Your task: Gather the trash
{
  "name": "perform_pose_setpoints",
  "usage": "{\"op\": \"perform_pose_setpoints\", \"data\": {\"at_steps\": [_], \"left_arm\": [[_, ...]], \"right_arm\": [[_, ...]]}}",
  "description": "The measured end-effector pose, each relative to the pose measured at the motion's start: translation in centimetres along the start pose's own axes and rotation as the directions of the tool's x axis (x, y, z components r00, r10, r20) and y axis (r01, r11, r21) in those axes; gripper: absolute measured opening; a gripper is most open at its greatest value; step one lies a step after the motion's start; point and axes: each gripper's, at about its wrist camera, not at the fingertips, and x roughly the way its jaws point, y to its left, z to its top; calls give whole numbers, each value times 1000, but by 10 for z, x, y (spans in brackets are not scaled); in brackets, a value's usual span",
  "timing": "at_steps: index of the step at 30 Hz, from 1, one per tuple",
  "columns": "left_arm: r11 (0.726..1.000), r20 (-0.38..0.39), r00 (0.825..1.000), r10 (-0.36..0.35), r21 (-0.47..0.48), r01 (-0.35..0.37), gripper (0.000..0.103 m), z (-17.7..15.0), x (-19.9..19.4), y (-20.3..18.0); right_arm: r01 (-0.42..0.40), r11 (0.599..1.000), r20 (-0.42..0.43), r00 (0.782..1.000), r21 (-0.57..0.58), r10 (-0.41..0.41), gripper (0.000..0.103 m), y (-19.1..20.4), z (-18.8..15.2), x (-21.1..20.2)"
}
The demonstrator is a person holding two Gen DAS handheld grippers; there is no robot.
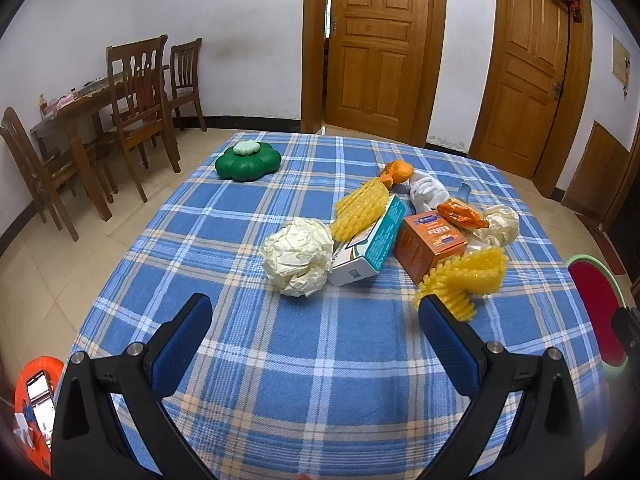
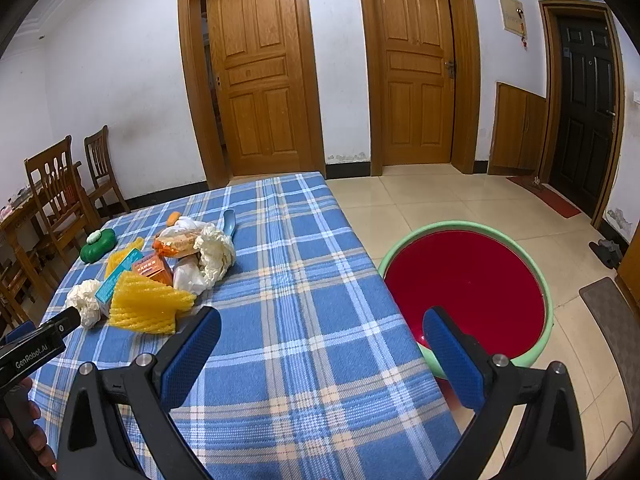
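Trash lies in a heap on the blue plaid table (image 1: pixel 304 360): a crumpled paper ball (image 1: pixel 298 256), a teal and white box (image 1: pixel 370 244), an orange box (image 1: pixel 430 242), two yellow foam nets (image 1: pixel 360 208) (image 1: pixel 466 276), an orange wrapper (image 1: pixel 462 214) and more crumpled paper (image 1: pixel 500 220). My left gripper (image 1: pixel 316 320) is open and empty, short of the heap. My right gripper (image 2: pixel 322 332) is open and empty over the table's right edge, beside the red basin with a green rim (image 2: pixel 464 284) on the floor. The heap also shows in the right wrist view (image 2: pixel 160 276).
A green flower-shaped container (image 1: pixel 248 162) sits at the table's far left. Wooden chairs and a dining table (image 1: pixel 120 120) stand to the left. An orange object (image 1: pixel 36 396) is low at the left. Wooden doors (image 2: pixel 260 72) line the far wall. Tiled floor surrounds the basin.
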Motion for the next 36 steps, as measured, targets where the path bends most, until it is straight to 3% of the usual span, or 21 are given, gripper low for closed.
{"op": "perform_pose_setpoints", "data": {"at_steps": [36], "left_arm": [[1000, -12, 1000, 1, 5, -1, 102, -1, 6, 1]], "right_arm": [[-11, 1000, -18, 1000, 10, 12, 103, 4, -3, 9]]}}
